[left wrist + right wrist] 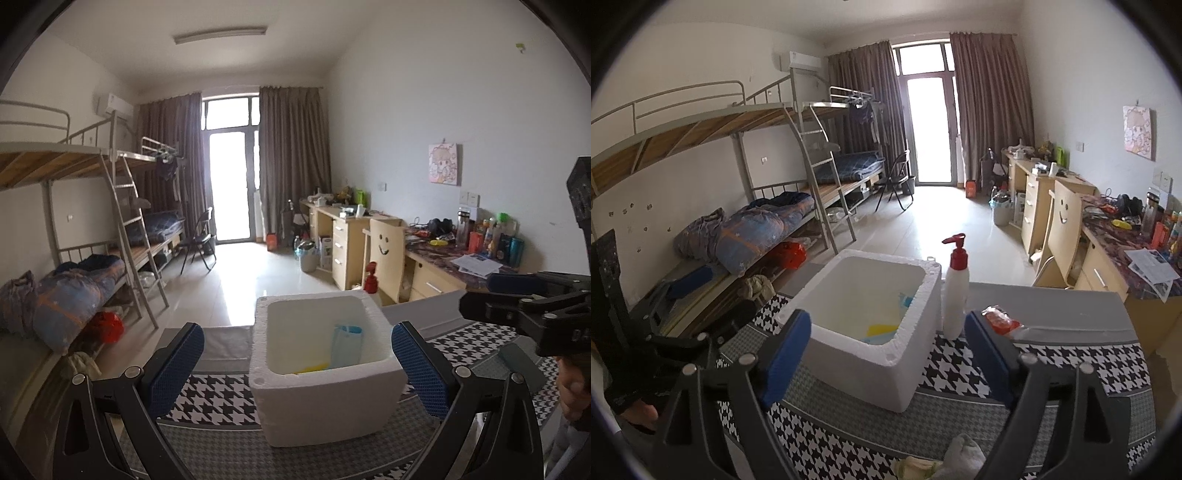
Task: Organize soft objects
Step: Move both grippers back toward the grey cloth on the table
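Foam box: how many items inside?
2 visible: a blue pouch leaning against the far-right wall of the foam box, and a yellow piece flat on its floor. More may be hidden.

White walls, pale tiled floor [229, 291]. Metal bunk beds [92, 192] left, wooden desks [347, 240] right, brown curtains [291, 155] flanking bright balcony door [231, 184].
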{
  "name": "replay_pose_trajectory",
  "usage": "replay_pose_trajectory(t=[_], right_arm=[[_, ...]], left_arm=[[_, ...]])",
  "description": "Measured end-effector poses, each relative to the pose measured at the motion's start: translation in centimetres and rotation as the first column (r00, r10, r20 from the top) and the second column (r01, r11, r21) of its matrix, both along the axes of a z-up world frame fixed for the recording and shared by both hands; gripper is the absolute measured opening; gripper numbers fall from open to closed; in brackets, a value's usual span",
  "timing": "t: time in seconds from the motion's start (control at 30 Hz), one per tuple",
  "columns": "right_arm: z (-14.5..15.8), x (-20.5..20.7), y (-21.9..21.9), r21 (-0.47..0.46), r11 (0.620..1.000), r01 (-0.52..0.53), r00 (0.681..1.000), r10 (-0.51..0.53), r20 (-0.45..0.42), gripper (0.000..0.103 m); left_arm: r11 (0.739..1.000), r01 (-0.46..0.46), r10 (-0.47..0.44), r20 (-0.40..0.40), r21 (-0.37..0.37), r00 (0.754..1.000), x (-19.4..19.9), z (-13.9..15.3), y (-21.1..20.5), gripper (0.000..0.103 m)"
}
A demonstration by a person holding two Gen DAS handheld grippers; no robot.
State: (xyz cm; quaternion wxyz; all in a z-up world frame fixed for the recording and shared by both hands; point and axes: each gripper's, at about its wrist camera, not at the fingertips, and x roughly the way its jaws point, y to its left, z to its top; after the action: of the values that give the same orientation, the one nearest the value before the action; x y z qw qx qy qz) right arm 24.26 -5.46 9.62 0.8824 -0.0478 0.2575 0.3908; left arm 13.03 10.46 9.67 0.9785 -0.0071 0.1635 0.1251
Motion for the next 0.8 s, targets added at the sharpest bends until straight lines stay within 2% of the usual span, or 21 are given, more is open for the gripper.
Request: replay_pose_trajectory(t=[0.8], right_arm=[[-1.6, -2.8, -4.8, 0.026, 0.990, 0.136, 0.988, -0.138, 0.074, 0.088]], left_arm=[[0.993, 0.111, -0.110, 0.039, -0.034, 0.993, -2.3, -1.9, -3.3, 0.102]])
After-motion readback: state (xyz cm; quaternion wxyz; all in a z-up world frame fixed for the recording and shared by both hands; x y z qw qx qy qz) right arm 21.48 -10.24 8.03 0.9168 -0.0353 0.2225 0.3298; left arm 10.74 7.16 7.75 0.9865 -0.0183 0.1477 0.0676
